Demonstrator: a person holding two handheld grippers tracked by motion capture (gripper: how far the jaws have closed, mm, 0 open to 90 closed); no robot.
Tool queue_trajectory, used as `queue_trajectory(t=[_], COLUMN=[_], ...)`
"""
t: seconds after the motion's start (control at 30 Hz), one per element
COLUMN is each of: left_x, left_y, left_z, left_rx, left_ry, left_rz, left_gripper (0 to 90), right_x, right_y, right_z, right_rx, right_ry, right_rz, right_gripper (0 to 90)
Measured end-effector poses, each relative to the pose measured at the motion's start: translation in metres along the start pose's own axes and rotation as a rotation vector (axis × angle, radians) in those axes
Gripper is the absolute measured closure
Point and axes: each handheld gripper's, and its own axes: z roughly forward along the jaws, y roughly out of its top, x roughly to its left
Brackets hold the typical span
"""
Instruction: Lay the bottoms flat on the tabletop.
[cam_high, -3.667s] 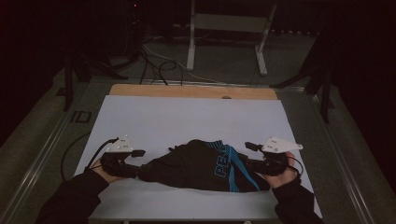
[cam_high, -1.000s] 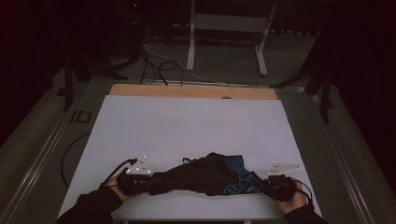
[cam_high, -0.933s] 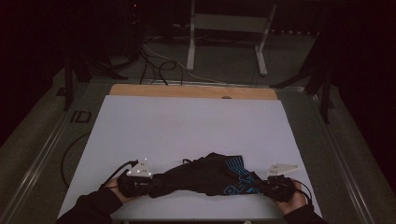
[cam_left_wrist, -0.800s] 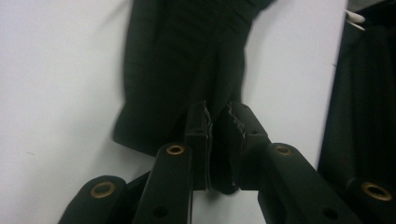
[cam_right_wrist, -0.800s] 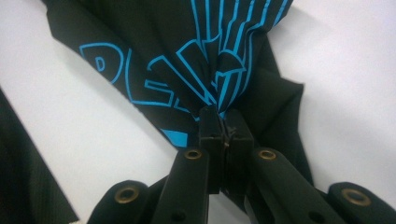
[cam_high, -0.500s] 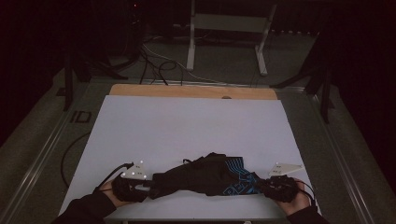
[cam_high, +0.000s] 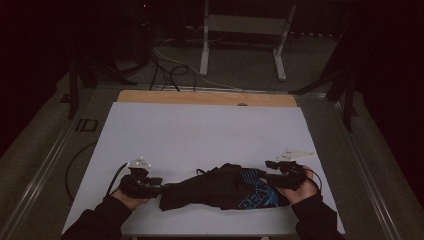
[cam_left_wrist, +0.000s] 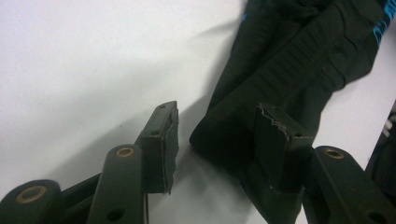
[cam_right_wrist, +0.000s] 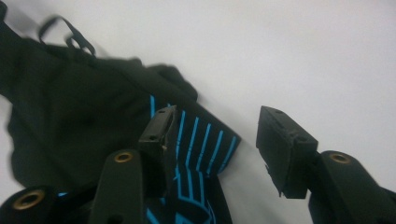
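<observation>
Black fabric garment with bright blue stripes and lettering (cam_high: 225, 187) lies bunched in a long low heap on the near part of the white-covered counter (cam_high: 200, 135), running left to right between the two hands. Left tongs (cam_high: 152, 184) sit at the garment's left end; in the left gripper view the jaws are wide apart, one pad on bare white surface, the other resting over the dark ribbed tip of the cloth (cam_left_wrist: 280, 93), nothing pinched. Right tongs (cam_high: 272, 170) are at the right end, just beside the blue-striped panel (cam_right_wrist: 196, 144); the right gripper view shows these jaws wide too, one over the striped cloth, the other over bare counter, gripping nothing. A thin black loop or strap (cam_right_wrist: 65, 32) pokes out at the garment's far edge. Judged progress: garment laid down and let go at both ends, but crumpled, not flat and not folded neatly. Left to do, likely: re-grip edges, spread or fold, tidy the bunched middle. Far half of the counter has room for that.
</observation>
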Motion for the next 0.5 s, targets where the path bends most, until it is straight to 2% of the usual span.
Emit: queue_trajectory(t=[0.03, 0.07, 0.1, 0.13, 0.23, 0.27, 0.4, 0.43, 0.47, 0.5], left_x=[0.0, 0.004, 0.004, 0.009, 0.012, 0.016, 0.018, 0.018, 0.018, 0.016], left_y=[0.0, -0.002, -0.002, -0.004, -0.006, -0.008, -0.01, -0.01, -0.01, -0.011], left_z=[0.0, 0.003, 0.003, 0.006, 0.008, 0.012, 0.016, 0.017, 0.017, 0.019], left_rx=[0.0, 0.013, 0.013, 0.023, 0.034, 0.045, 0.048, 0.057, 0.057, 0.056], left_ry=[0.0, -0.016, -0.016, -0.038, -0.056, -0.073, -0.096, -0.119, -0.119, -0.107], left_rz=[0.0, -0.037, -0.037, -0.072, -0.096, -0.117, -0.135, -0.135, -0.135, -0.114], left_gripper=[50.4, 50.0, 50.0, 49.9, 49.8, 49.9, 52.9, 56.6, 58.3, 58.3], right_x=[-0.002, -0.004, -0.004, -0.009, -0.014, -0.018, -0.018, -0.018, -0.018, -0.018], right_y=[-0.002, -0.004, -0.004, -0.008, -0.012, -0.016, -0.021, -0.022, -0.022, -0.022], right_z=[0.006, 0.013, 0.013, 0.024, 0.034, 0.042, 0.048, 0.049, 0.049, 0.049], right_rx=[0.011, 0.022, 0.022, 0.059, 0.088, 0.107, 0.142, 0.145, 0.145, 0.145], right_ry=[0.004, 0.009, 0.009, 0.016, 0.028, 0.044, 0.055, 0.068, 0.068, 0.075], right_rz=[-0.002, 0.004, 0.004, 0.021, 0.04, 0.058, 0.067, 0.076, 0.076, 0.079], right_gripper=[46.3, 46.1, 46.1, 43.9, 42.9, 42.6, 43.1, 47.4, 47.4, 49.2])
